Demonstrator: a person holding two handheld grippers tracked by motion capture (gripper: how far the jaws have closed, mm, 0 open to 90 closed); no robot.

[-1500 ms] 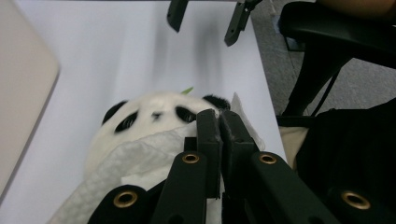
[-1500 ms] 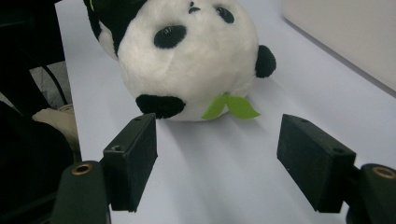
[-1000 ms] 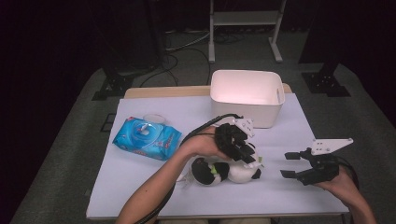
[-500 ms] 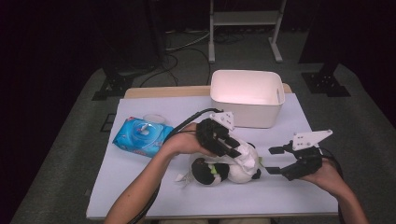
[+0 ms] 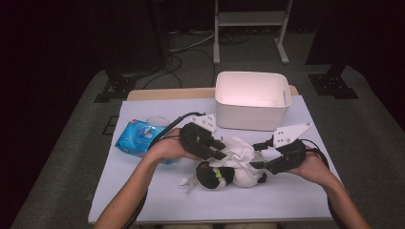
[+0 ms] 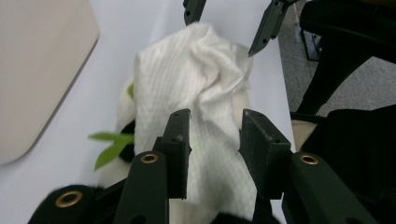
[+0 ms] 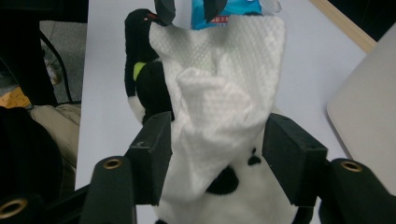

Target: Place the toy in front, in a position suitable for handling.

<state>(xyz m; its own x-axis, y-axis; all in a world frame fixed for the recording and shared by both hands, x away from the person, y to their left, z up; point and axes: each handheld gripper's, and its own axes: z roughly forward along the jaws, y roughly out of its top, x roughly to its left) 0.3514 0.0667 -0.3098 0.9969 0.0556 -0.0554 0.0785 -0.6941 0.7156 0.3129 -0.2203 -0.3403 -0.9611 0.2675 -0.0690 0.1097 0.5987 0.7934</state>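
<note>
Wiping the panda plush [image 5: 224, 175] looks underway, not done: the white wet wipe [image 5: 236, 151] lies draped and bunched over the toy's upper side near the front of the worktop [image 5: 305, 200], and I'd judge most of the toy is not yet gone over. Left gripper [image 5: 220, 151] has its jaws at a narrow gap straddling the wipe; in the left gripper view cloth sits between them, but I can't tell that the pads actually press it. Right gripper [image 5: 257, 155] has just been closing, jaws set fairly wide either side of the wipe's crumpled end, cloth between them, gaps at both pads, so no grip yet. Wipe is thin, embossed with a dotted weave, limp, folds easily. Plush is soft, fuzzy, black and white, rounded body, with green felt leaves. Further left on the worktop: blue glossy wipes pack [image 5: 138, 137], flap lid open. At the far edge: white plastic bin [image 5: 252, 99], rectangular, rounded corners, smooth matt walls, nothing seen inside. Left to do, I'd guess: get a grip on the wipe and rub over the toy.
</note>
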